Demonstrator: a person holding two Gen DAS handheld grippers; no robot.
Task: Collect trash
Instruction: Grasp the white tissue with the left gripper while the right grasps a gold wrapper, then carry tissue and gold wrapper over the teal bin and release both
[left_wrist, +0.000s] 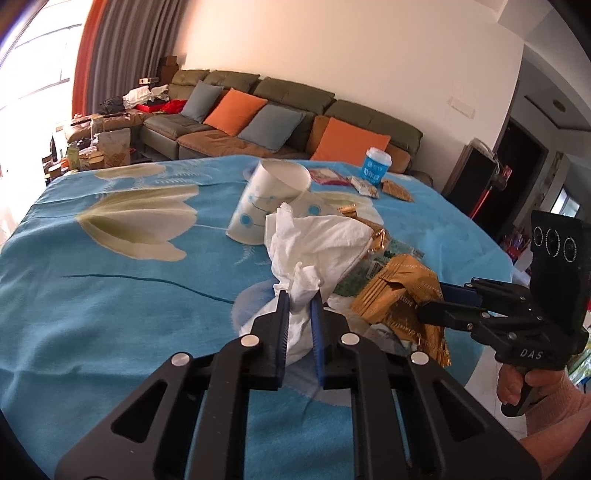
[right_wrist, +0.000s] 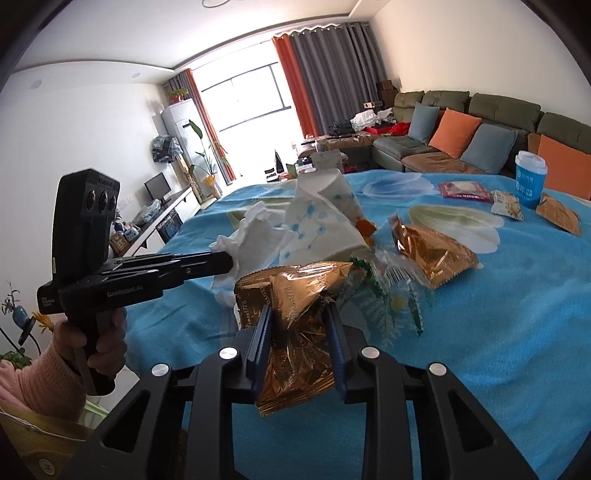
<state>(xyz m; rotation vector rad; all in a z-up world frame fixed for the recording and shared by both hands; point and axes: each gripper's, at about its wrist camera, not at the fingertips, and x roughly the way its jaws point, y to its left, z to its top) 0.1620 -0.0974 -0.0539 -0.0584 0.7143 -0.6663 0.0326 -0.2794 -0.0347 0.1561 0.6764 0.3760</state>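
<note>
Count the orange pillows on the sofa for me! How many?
3. One orange pillow sits between the two grey-blue ones, one at the sofa's right end behind the blue cup, and one peeks out between them. More may be hidden.

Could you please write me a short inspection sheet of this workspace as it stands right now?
Surface: table under a blue flowered cloth, wrinkled.
Job's things: white tissue, gold wrapper, tipped paper cup, second gold wrapper, clear green-printed wrapper.
Clutter: upright blue cup with lid, red packet, small snack packets at the far edge.
Grippers: left claw shut on the tissue; right claw shut on the gold wrapper.
Cables: nothing seen.
Surroundings: sofa with orange and grey cushions, curtained window.
</note>
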